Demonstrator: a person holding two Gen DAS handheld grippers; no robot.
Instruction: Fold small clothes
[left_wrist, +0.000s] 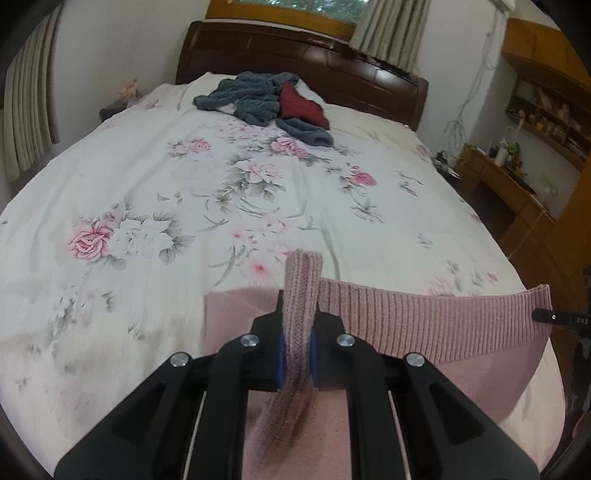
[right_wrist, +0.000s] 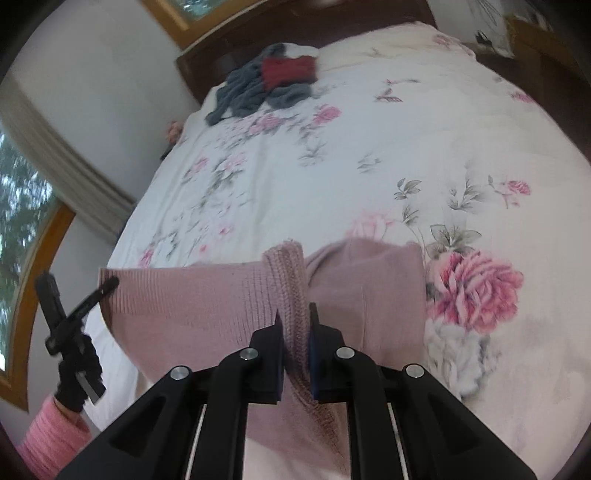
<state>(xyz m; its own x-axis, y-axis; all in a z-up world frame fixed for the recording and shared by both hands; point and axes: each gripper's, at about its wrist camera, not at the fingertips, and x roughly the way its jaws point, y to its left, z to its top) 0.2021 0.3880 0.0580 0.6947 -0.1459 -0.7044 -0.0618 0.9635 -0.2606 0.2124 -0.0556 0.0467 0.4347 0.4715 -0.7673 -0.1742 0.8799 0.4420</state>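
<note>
L gripper (left_wrist: 297, 325) is pinched on the ribbed hem of the pink knit garment (left_wrist: 424, 317); fabric runs up btwn its jaws. R gripper (right_wrist: 295, 321) clamps the same hem further along. Hem stretches taut btwn both, body of garment draping onto floral bedsheet (left_wrist: 166, 177) below.

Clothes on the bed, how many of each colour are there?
Pink: 1, the pink knit garment held up by both grippers.
Grey-blue: 1, the grey-blue garment near the headboard.
Dark red: 1, the dark red garment lying on it.
Total: 3
</note>
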